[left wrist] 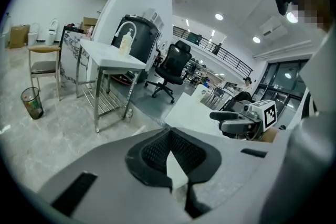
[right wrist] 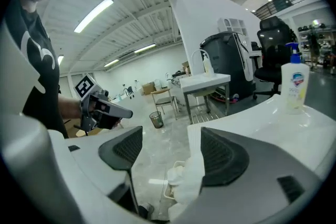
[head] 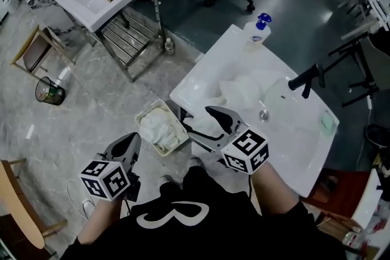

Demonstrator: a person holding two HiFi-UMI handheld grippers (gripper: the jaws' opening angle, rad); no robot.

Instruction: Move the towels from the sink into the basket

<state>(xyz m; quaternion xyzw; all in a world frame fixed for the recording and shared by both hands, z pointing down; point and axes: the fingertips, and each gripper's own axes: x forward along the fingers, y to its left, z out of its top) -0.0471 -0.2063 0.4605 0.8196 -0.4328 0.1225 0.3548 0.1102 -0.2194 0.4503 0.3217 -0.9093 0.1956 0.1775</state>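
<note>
Head view shows the white rectangular ceramic sink [head: 292, 131] with crumpled white towels [head: 241, 91] lying in its basin. The cream rectangular plastic basket [head: 175, 120] stands on the floor at 9 o'clock of the sink and already has one white towel [head: 159, 130] inside. The right tongs [head: 196, 119] hang over the front rim of the sink. Their jaws stand wide apart with nothing gripped between them, as the right gripper view also shows. The left tongs [head: 134, 139] are at 8 o'clock of the basket, with the jaws together at the tips and empty. I judge that one transfer is finished and the next pickup is in hand. The next move asks to bring the right tongs toward 1 o'clock, down onto the towels in the basin, and to close on a fold.
</note>
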